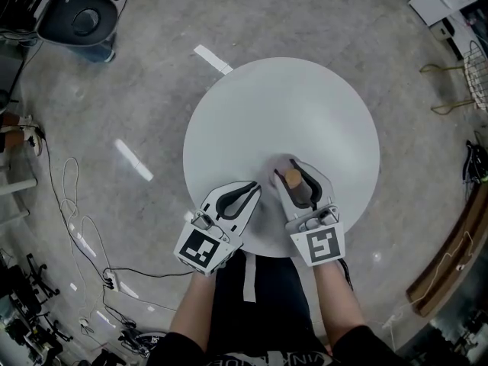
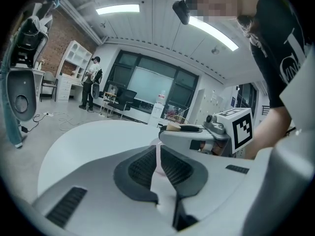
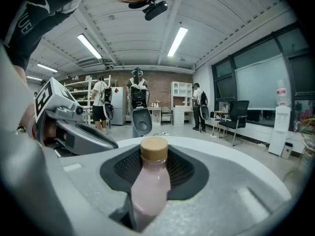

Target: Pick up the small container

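Observation:
A small pink bottle with a tan cap stands upright on the round white table, near its front edge. My right gripper lies around it, one jaw on each side. In the right gripper view the bottle fills the middle between the dark ribbed pads. A dark slit shows left of its base, so I see no firm press. My left gripper rests on the table just to the left, its jaws together with nothing between them. In its own view, only a thin slit shows between the left gripper's pads.
The table stands on a grey concrete floor. A dark round appliance sits at the far left, cables trail along the left, and white tape strips mark the floor. A wire chair is at the right. People stand far behind.

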A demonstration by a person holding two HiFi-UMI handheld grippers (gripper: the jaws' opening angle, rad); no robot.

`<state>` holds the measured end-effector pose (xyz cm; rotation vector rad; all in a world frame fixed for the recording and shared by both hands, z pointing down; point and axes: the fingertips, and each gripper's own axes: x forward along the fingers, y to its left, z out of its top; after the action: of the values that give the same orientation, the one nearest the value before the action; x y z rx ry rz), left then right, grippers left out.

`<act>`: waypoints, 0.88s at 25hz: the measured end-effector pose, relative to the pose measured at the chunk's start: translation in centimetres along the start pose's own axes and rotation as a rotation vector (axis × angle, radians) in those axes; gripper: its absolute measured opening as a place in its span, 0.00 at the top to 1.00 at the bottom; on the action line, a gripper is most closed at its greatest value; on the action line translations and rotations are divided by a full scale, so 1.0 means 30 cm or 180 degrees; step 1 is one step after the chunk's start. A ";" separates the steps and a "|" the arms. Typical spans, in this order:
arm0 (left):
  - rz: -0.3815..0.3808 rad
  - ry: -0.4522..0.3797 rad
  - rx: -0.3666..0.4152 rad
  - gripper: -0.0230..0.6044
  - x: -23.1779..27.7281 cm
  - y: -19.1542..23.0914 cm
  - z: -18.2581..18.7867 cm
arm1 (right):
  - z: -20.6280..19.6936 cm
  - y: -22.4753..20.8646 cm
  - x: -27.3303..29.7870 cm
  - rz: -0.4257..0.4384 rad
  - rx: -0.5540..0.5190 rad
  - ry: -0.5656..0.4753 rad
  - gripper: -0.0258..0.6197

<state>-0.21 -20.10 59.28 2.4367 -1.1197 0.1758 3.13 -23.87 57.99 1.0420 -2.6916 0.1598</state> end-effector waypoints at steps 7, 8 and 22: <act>-0.0014 0.0014 0.0054 0.92 -0.020 -0.012 -0.007 | 0.006 -0.004 -0.023 -0.0020 0.0144 -0.0020 0.75; -0.0025 0.0015 0.0066 0.92 -0.020 -0.013 -0.008 | 0.011 -0.006 -0.024 -0.0021 0.0155 -0.0036 0.75; -0.0112 -0.0064 0.0198 0.92 -0.066 -0.053 0.050 | 0.103 -0.013 -0.095 -0.0136 0.0117 -0.0087 0.75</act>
<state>-0.44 -18.50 56.80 2.5167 -1.0944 0.1779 4.83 -22.89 54.26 1.1196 -2.6980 0.1890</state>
